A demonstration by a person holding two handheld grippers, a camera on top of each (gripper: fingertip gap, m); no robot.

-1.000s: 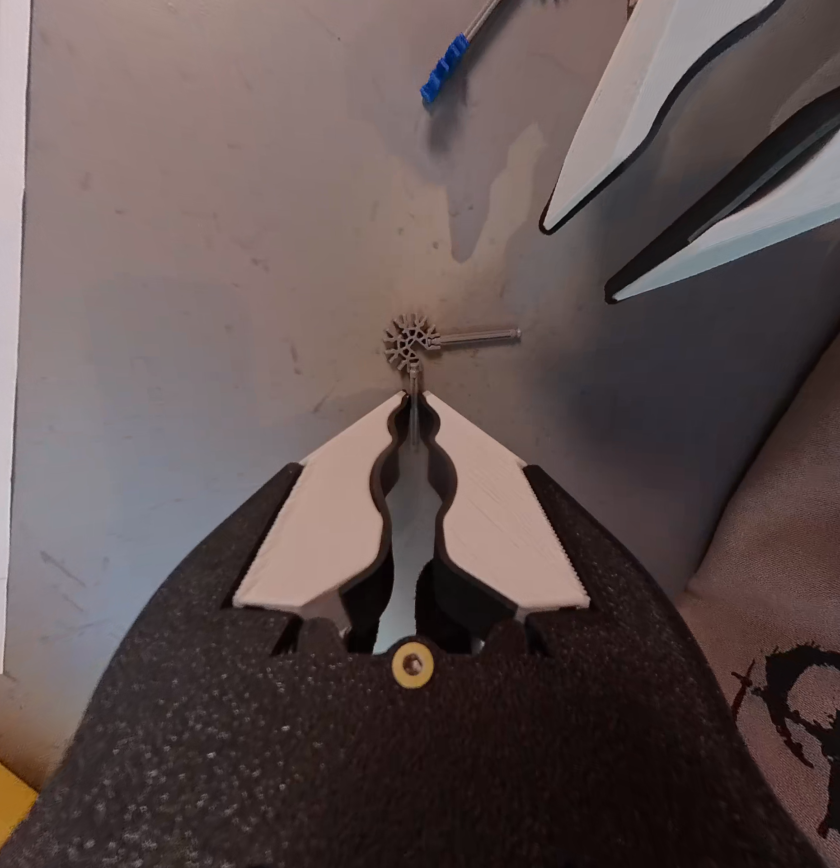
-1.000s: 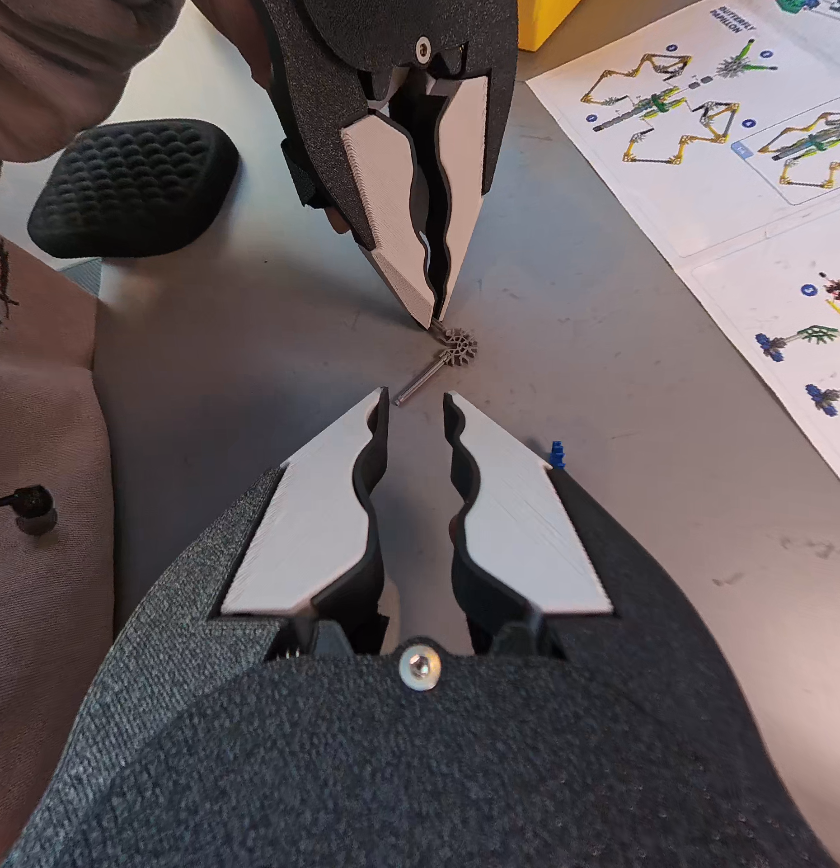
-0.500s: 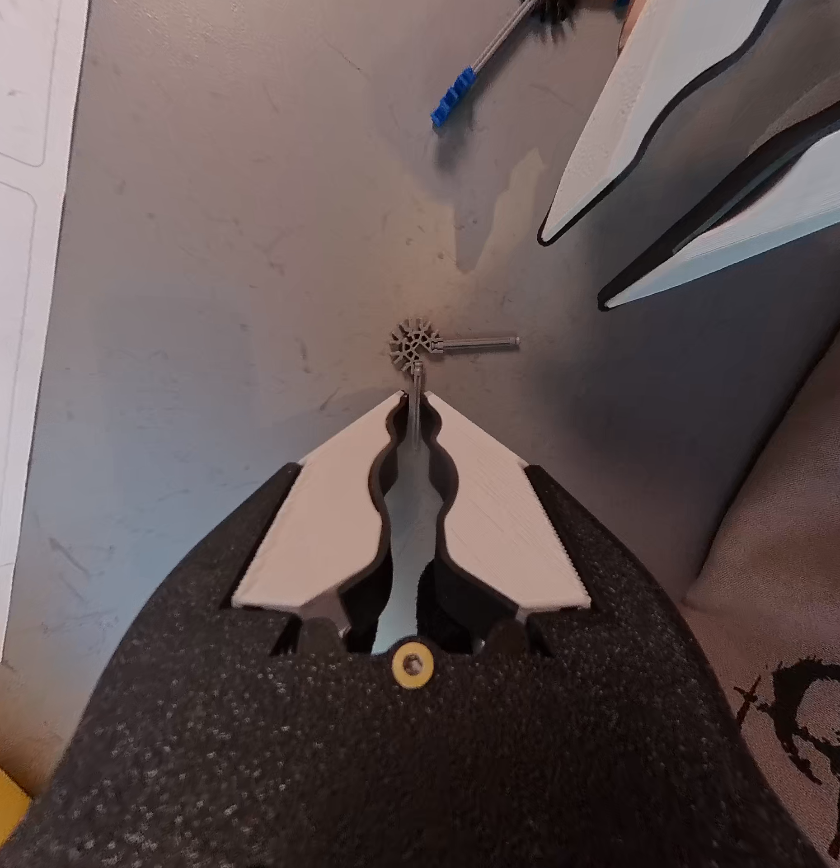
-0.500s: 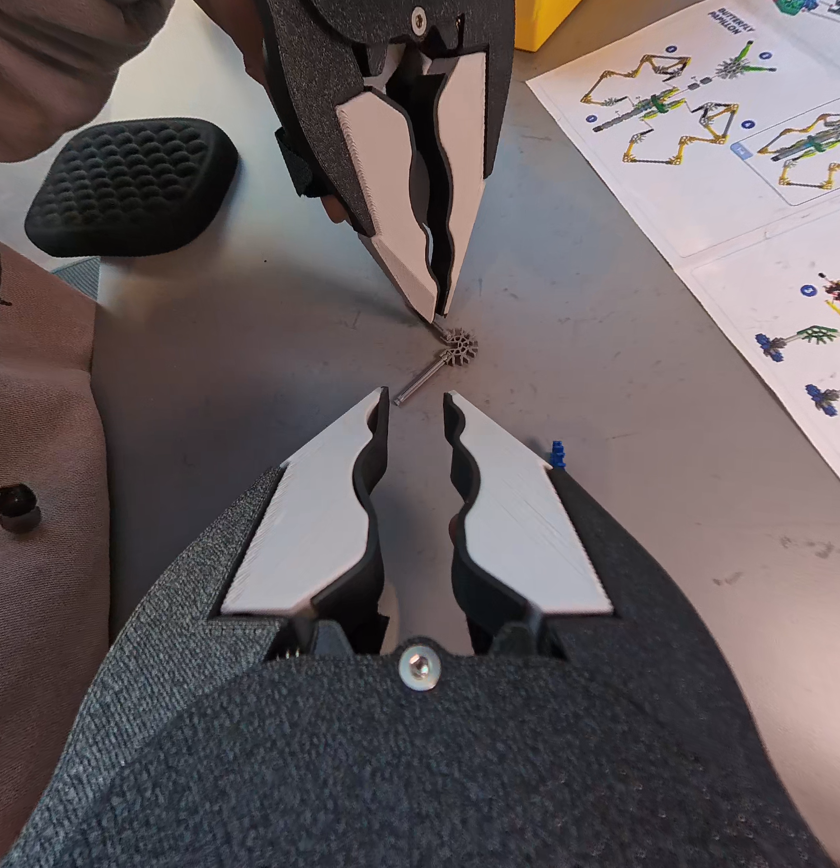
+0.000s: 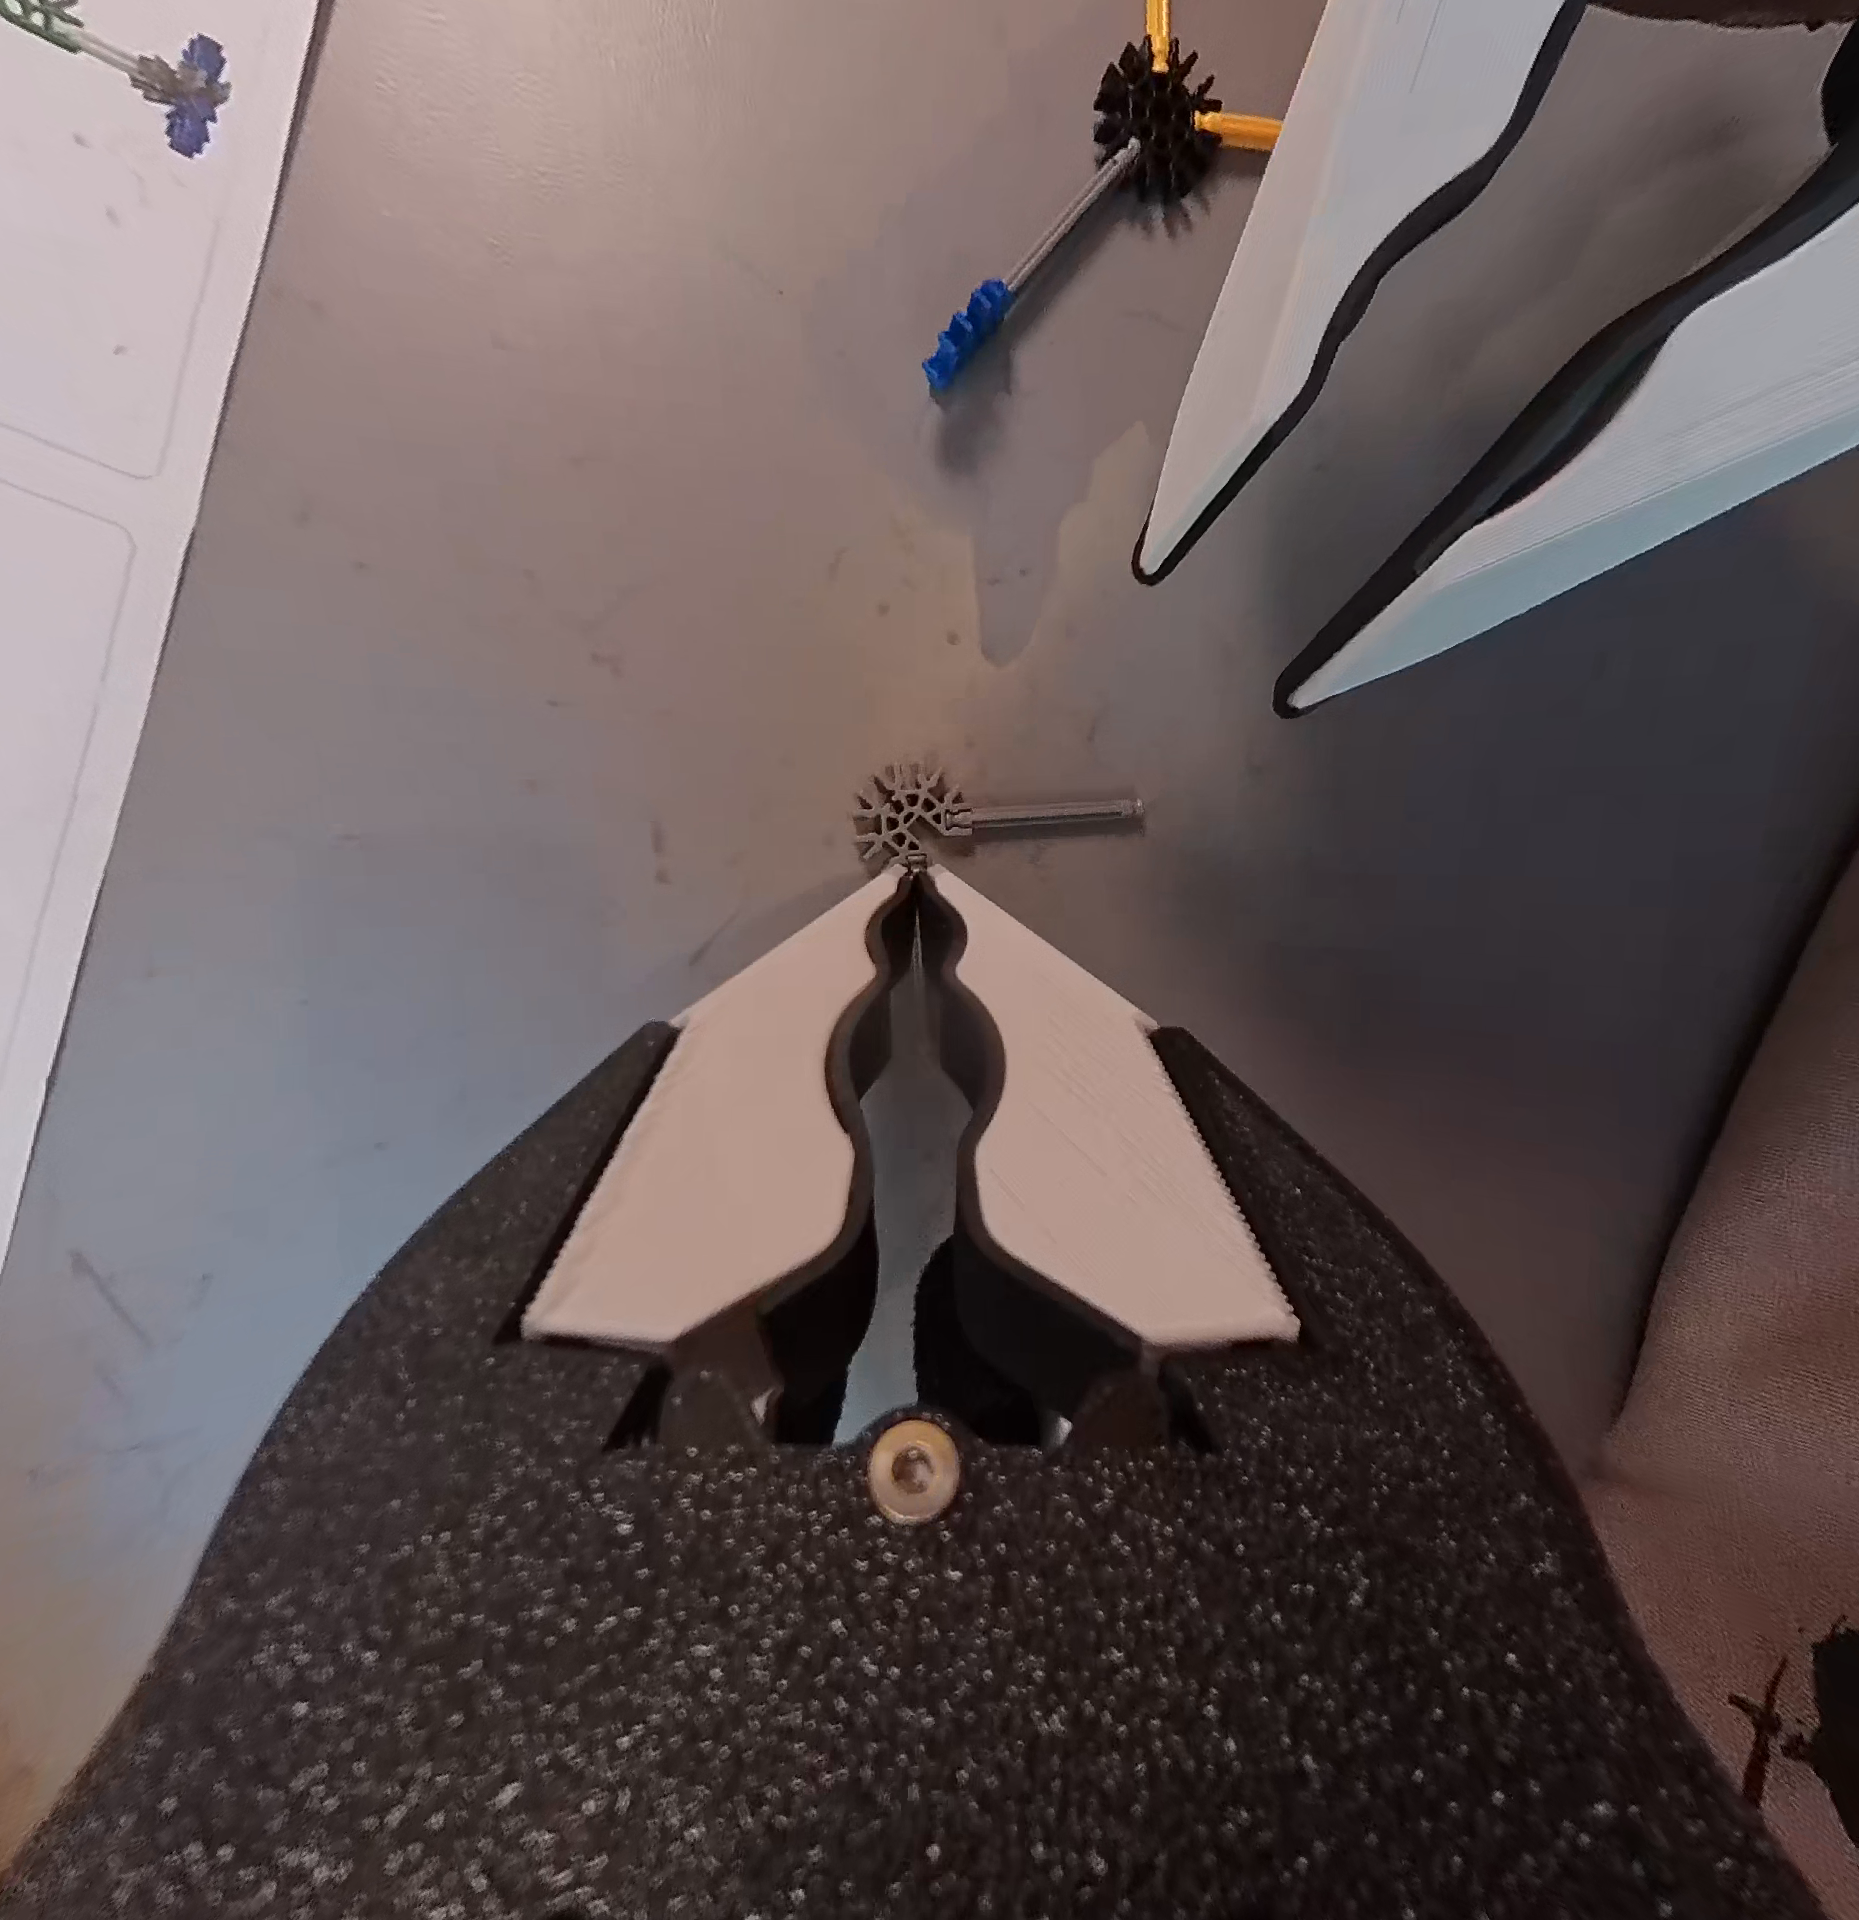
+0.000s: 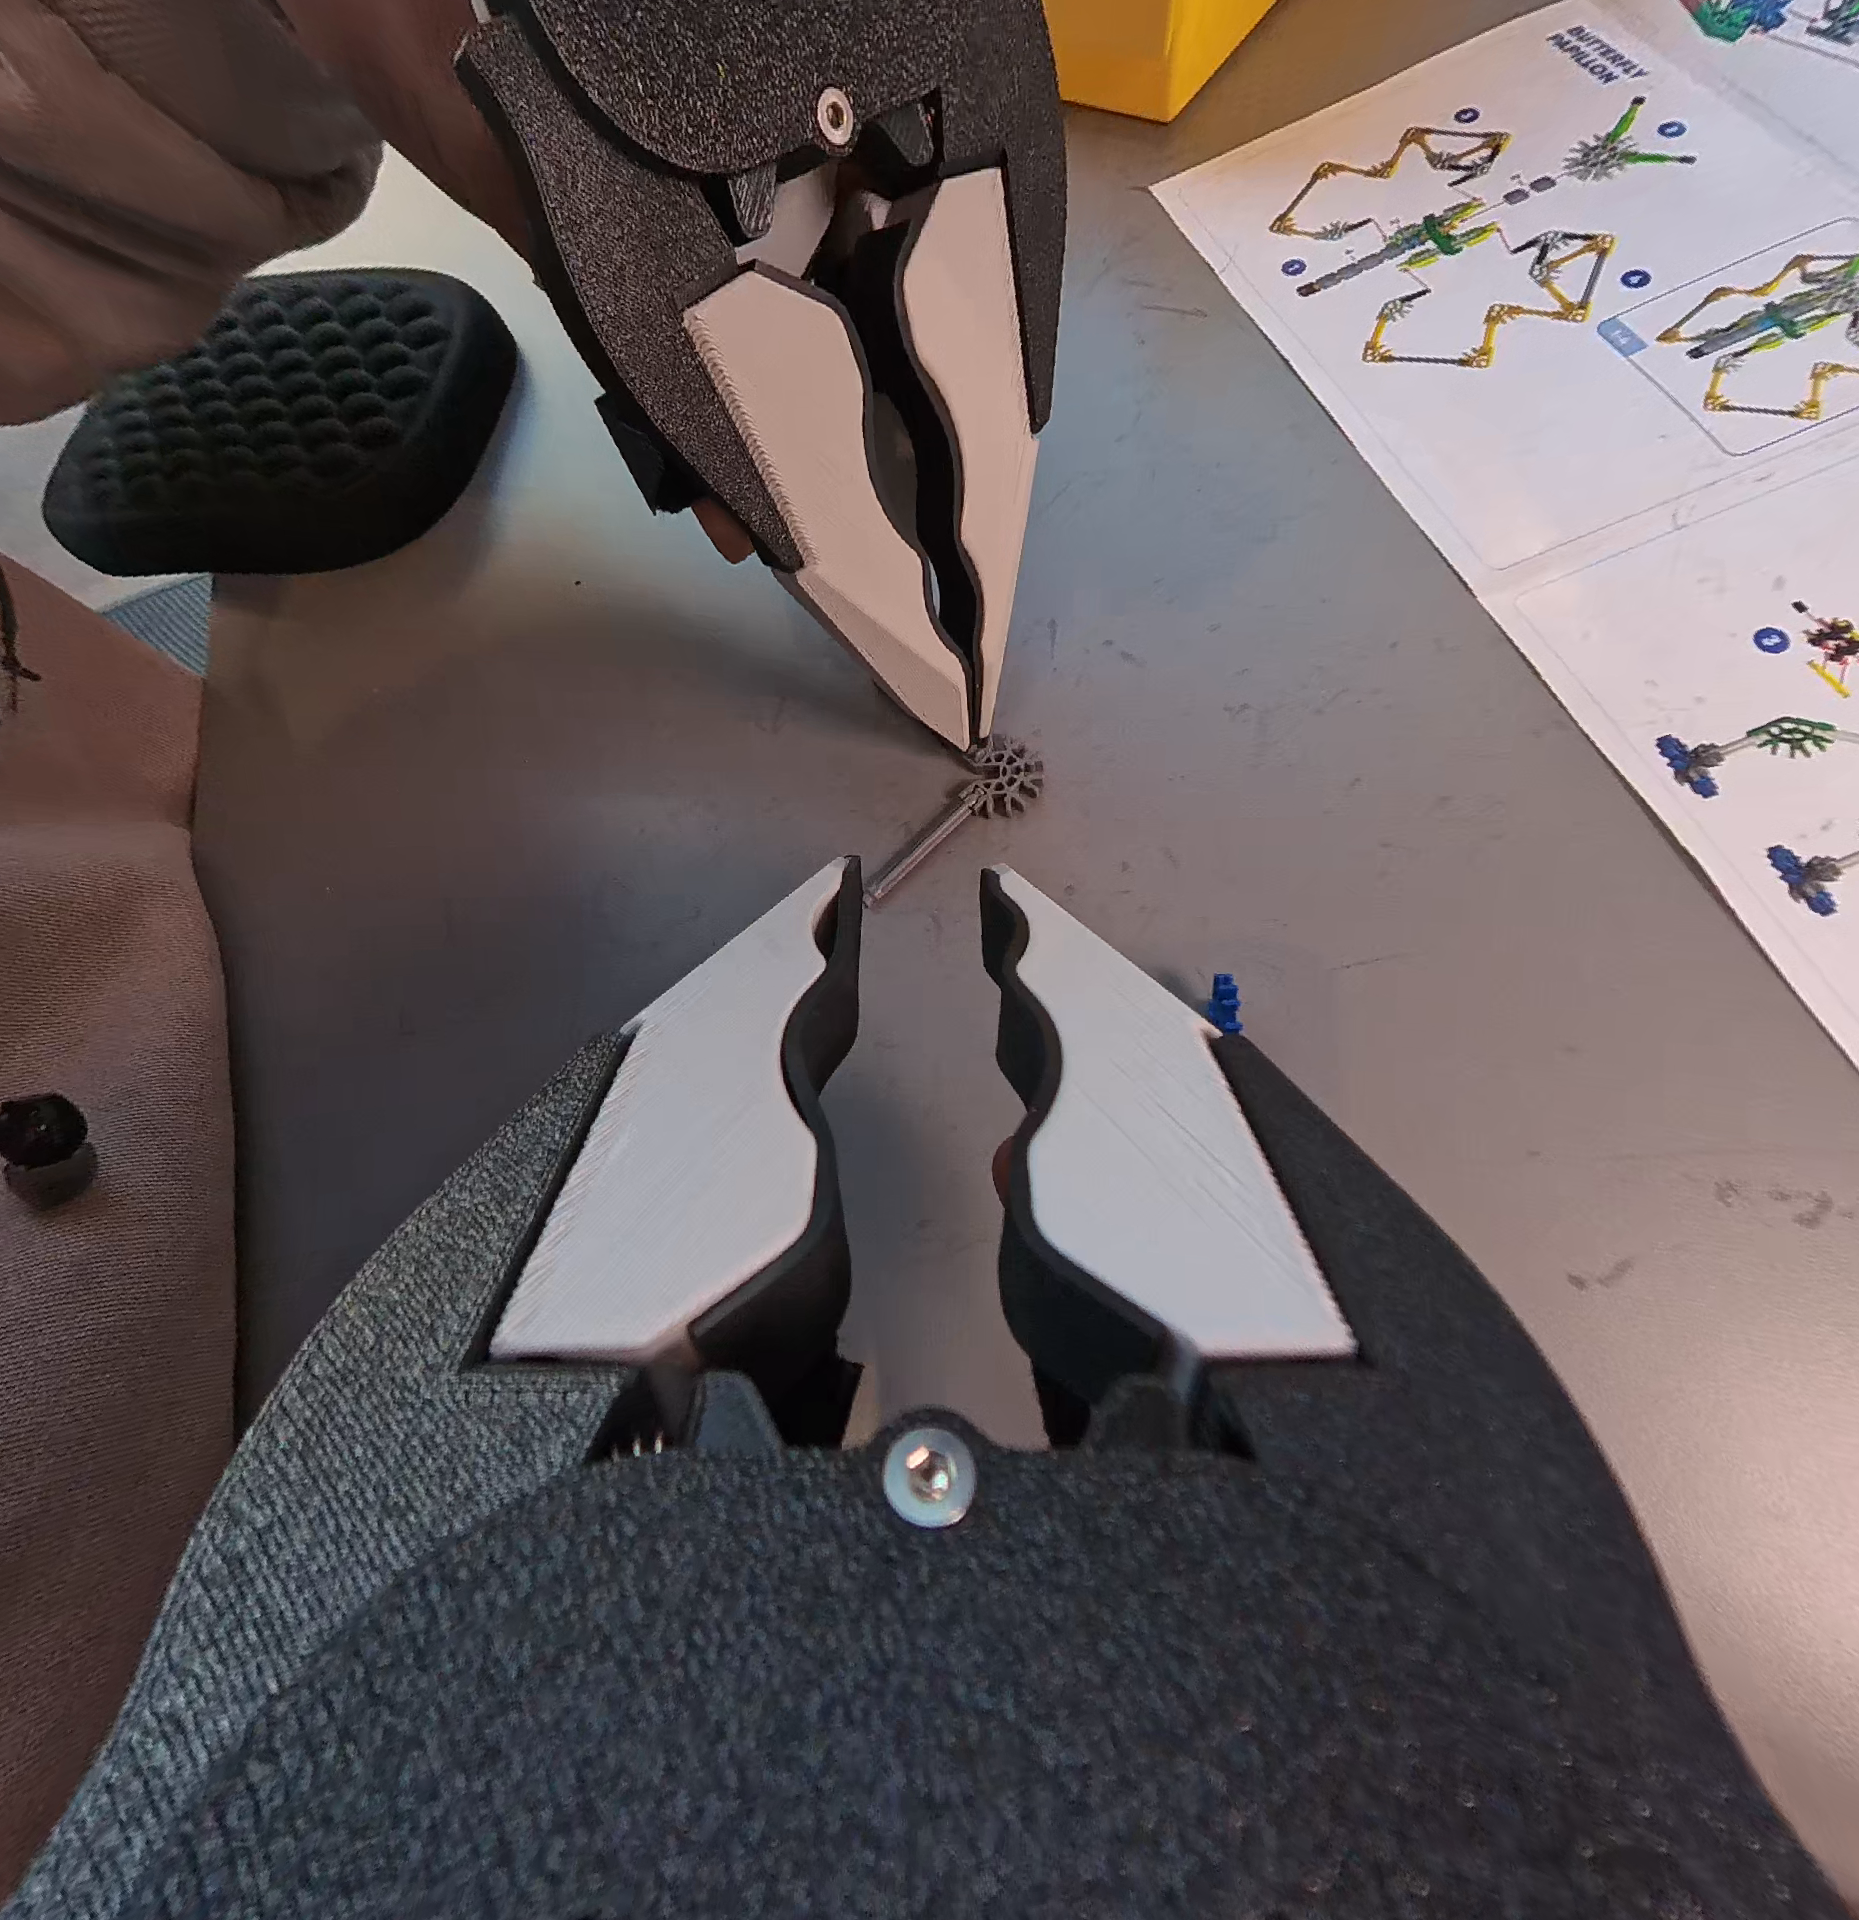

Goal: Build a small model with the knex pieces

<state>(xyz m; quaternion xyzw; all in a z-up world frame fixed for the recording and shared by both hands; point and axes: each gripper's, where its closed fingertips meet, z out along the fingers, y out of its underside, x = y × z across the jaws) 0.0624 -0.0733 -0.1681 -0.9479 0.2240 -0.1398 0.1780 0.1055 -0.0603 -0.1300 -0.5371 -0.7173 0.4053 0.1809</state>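
Note:
A grey snowflake connector [image 5: 907, 816] lies on the grey table [image 5: 489, 727] with one thin grey rod [image 5: 1050, 812] sticking out sideways. My left gripper [image 5: 909, 875] is shut on a second thin grey rod that joins the connector, with its tips almost at the connector. In the right wrist view the left gripper [image 6: 972, 740] comes down steeply onto the connector [image 6: 1005, 777]. My right gripper [image 6: 920, 883] is open and empty, and the free end of the sideways rod [image 6: 920, 840] lies just in front of its left fingertip. The right gripper also shows at the upper right of the left wrist view [image 5: 1216, 639].
A blue connector [image 5: 964, 335] on a grey rod joins a black connector [image 5: 1153, 109] with yellow rods. A printed instruction sheet [image 6: 1631, 364] lies to the right. A yellow box [image 6: 1143, 52], a black honeycomb pad [image 6: 281, 416] and brown cloth [image 6: 73, 935] are nearby. There is about 6 centimetres between the tips of the two grippers.
My left gripper has slid along its rod until its tips are nearly at the grey connector, and it has turned a little. The right gripper has stayed open and still.

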